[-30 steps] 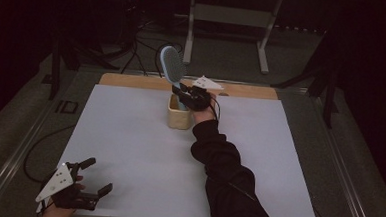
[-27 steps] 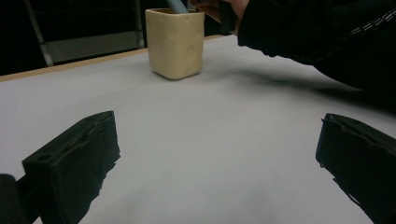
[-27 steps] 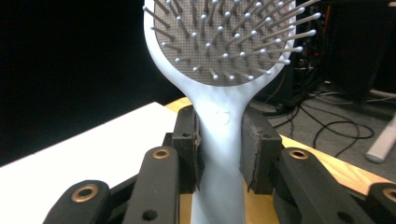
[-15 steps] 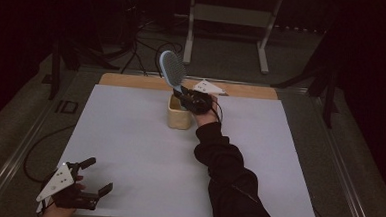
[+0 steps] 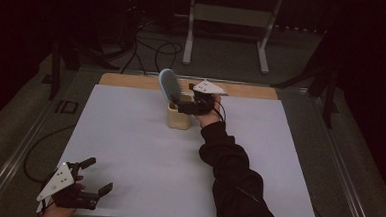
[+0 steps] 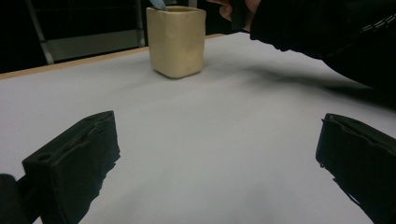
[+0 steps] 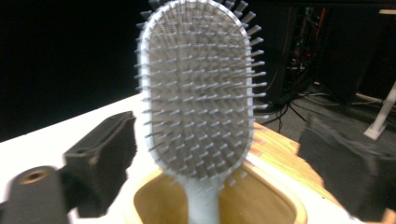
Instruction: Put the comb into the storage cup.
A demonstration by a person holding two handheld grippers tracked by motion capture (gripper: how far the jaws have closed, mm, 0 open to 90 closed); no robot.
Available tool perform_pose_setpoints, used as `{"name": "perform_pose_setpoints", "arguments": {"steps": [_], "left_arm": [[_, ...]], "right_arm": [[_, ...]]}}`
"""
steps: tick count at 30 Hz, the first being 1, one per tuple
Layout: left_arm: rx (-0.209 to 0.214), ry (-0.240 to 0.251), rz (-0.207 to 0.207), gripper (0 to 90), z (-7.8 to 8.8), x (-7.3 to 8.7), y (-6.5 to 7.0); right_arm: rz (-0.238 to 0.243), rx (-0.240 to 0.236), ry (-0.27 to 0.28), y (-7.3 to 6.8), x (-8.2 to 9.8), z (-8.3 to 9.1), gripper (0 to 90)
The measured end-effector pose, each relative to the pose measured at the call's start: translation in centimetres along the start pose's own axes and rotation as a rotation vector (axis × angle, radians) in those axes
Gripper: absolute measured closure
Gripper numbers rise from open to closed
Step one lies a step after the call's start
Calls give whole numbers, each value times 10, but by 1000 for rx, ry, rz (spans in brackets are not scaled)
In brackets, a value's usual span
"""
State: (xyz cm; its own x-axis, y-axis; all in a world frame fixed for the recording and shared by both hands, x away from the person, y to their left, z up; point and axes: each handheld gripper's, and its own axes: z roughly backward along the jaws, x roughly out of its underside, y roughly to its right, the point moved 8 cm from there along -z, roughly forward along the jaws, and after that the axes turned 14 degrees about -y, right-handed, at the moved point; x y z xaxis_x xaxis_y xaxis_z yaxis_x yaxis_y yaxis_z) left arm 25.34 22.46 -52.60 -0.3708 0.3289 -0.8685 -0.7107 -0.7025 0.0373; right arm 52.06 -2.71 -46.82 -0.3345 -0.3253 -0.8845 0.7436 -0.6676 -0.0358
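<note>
Pale-blue hairbrush (image 7: 198,93) stands handle-down in cream cup (image 5: 178,116) at tabletop's (image 5: 129,135) 12 o'clock; right gripper (image 5: 190,107), jaws just opened, flanks it untouching; left gripper (image 5: 93,176) agape at 7 o'clock.

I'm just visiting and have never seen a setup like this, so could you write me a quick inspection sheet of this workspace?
Surface: white table top, with a wooden strip along its far edge.
Job's things: hairbrush stands handle-down in a cream cup, bristle head leaning out.
Clutter: nothing seen.
Grippers: right gripper at the cup, jaws just opened, apart on either side of the brush without touching it; left gripper open at the near left corner, nothing between its jaws.
Cables: several on the floor beyond the table; one at the left edge.
Surroundings: dark room, a metal stand behind.
</note>
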Motion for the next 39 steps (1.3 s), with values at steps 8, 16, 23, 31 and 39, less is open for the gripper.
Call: {"name": "perform_pose_setpoints", "arguments": {"steps": [8, 16, 23, 31, 39], "left_arm": [[-1, -1, -1, 0, -1, 0, -1], [-1, -3, 1, 0, -1, 0, -1], [-2, -1, 5, 0, 0, 1, -1], [-3, -2, 5, 0, -1, 0, -1], [-7, -2, 1, 0, 1, 0, 0]], "right_arm": [[1, -13, -35, -2, 2, 2, 93], [-4, -24, -77, -2, 3, 3, 92], [28, -32, -111, -7, 1, 2, 93], [33, -35, -128, -10, 0, 6, 93], [30, -27, -171, -8, 0, 9, 93]]}}
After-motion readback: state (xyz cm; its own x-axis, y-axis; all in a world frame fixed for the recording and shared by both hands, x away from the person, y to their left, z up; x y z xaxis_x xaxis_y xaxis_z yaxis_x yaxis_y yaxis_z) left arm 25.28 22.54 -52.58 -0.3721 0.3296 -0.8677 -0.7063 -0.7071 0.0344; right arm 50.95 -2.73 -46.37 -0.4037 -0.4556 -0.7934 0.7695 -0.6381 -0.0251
